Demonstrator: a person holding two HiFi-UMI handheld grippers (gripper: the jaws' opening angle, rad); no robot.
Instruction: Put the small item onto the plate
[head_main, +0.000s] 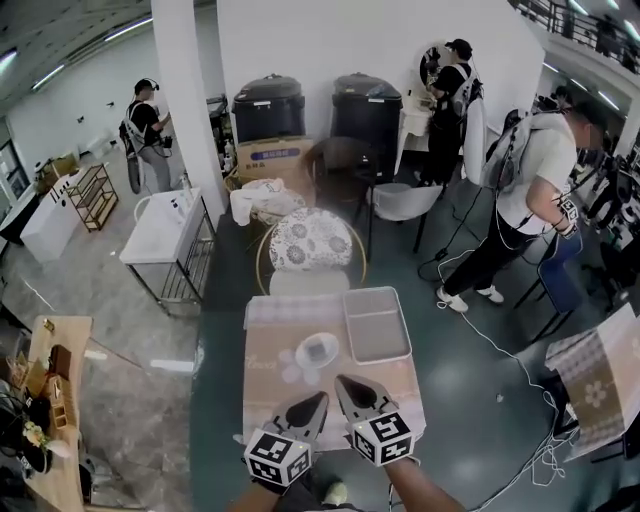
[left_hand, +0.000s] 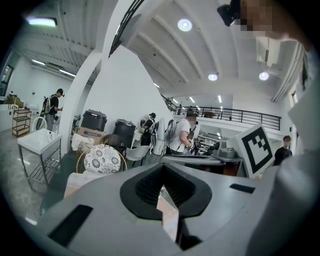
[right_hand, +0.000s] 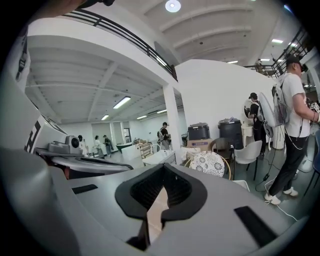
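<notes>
On the cloth-covered surface (head_main: 268, 385) the small item (head_main: 318, 349), a pale grey square, lies on the white plate (head_main: 303, 361) near the middle. A grey tray (head_main: 378, 325) sits at the far right corner, just beside the plate. Faint script on the cloth near the left edge is too washed out to read, and so is the blue print on a cardboard box (head_main: 274, 155) by the far wall. The only other markings are the black-and-white squares on the grippers' cubes. The left hand-held gripper (head_main: 321, 397) and the right hand-held gripper (head_main: 341, 380) hang side by side over the near edge, apart from the plate. Only the head view shows the plate, item and tray. The gripper views look level across the room, catching just a sliver of cloth between the pads. In its own view the left hand-held gripper (left_hand: 162, 168) has its jaws pressed together, empty, with the right one's marker cube (left_hand: 257, 150) at the side. The right hand-held gripper (right_hand: 163, 168) is likewise pressed together on nothing. A round patterned chair (head_main: 310, 240) shows in all three.
</notes>
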